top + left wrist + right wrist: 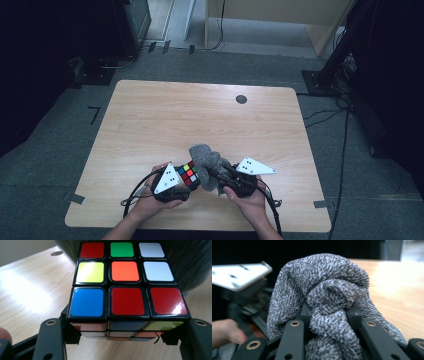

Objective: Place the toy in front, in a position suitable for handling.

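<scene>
A puzzle cube with coloured stickers is held just above the wooden table near its front edge. My left gripper is shut on the cube, one jaw on each side of it. A grey knitted cloth is bunched up against the cube's right side. My right gripper is shut on a twisted fold of that cloth. The two grippers face each other, almost touching.
A small dark round disc lies at the table's far right. Black cables trail from both grippers over the front edge. Dark equipment and a stand sit on the floor beyond the table.
</scene>
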`<state>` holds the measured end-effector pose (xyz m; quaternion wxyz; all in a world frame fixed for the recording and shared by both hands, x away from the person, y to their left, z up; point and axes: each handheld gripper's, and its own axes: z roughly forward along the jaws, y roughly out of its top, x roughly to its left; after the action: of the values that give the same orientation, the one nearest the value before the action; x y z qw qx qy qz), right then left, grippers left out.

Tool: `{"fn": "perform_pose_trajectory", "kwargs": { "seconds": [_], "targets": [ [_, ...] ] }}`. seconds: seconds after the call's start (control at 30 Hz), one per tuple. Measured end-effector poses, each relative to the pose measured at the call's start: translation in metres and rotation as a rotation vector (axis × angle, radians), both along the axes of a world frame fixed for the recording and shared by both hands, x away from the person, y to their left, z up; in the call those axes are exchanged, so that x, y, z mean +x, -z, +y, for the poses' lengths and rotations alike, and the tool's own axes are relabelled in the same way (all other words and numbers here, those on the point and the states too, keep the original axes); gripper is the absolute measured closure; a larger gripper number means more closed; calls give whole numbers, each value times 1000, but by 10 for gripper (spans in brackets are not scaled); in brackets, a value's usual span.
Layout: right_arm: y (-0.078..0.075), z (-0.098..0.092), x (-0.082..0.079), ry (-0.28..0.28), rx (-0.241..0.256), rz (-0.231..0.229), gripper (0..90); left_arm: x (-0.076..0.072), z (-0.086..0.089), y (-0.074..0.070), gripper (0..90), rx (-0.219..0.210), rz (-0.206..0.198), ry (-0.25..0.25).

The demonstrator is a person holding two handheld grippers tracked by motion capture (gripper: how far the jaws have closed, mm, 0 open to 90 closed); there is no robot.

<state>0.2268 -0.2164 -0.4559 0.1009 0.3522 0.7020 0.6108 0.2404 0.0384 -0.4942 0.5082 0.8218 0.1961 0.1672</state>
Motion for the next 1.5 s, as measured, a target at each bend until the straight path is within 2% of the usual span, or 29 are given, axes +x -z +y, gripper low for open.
{"fn": "perform_pose_trajectory", "kwargs": {
  "seconds": [0.07, 0.17, 0.2, 0.27, 0.3, 0.37, 0.47, 0.53, 0.63, 0.73, 0.83, 0.87, 0.97, 1.03, 1.07, 1.17, 1.23, 1.27, 1.33, 1.4, 1.5],
  "targets": [
    [0, 3, -1, -12, -15, -6, 685, -1, 0, -3, 343, -19, -8, 10],
    [10, 3, 2, 0, -14, 32, 685, -1, 3, -4, 343, -20, -15, 2],
    [14, 3, 4, 6, -28, 51, 686, -1, 4, -4, 343, -33, -15, 0],
    [18, 2, 6, 28, -90, 49, 686, 0, 6, -6, 343, -57, -9, -2],
    [18, 2, 7, 32, -98, 53, 686, 0, 6, -7, 343, -60, -8, -5],
    [14, -1, 6, 38, -75, 45, 685, 1, 6, -5, 343, -39, -3, -12],
    [4, -4, 2, 33, -20, 1, 682, 2, 3, 0, 343, 6, -2, -27],
    [1, -3, 0, 14, 6, -14, 681, 1, 2, 0, 343, -3, -2, -19],
    [7, 1, 1, -9, -22, 4, 681, -1, 3, -4, 343, -33, -12, 3],
    [16, 2, 5, -1, -18, 41, 681, -2, 6, -6, 343, -55, -19, 3],
    [18, 1, 6, 53, -112, 36, 684, 0, 8, -8, 343, -73, -14, -5],
    [16, 0, 6, 60, -109, 30, 684, 0, 7, -7, 343, -65, -11, -7],
    [5, -4, 2, 67, -57, 3, 683, 0, 3, -2, 343, -9, -18, -23],
    [-1, -3, -2, 35, -4, -24, 682, -1, 1, -1, 343, 1, -19, -15],
    [-3, -1, -4, 18, 2, -33, 682, -2, 0, -1, 343, -4, -20, -10],
    [1, 5, -6, 0, -40, -34, 683, -3, 1, -4, 342, -36, -26, 7],
    [9, 4, -3, 10, -20, -7, 683, -3, 4, -5, 342, -48, -28, 8],
    [12, 3, -1, 18, -38, 10, 683, -3, 5, -6, 343, -63, -25, 8],
    [17, 3, 2, 47, -110, 14, 684, -1, 6, -7, 343, -80, -17, 4],
    [17, 1, 3, 51, -98, 25, 684, -1, 6, -6, 343, -65, -15, -6],
    [8, 0, -1, 38, -48, -15, 683, 0, 4, -2, 343, -23, -18, -25]
  ]
}}
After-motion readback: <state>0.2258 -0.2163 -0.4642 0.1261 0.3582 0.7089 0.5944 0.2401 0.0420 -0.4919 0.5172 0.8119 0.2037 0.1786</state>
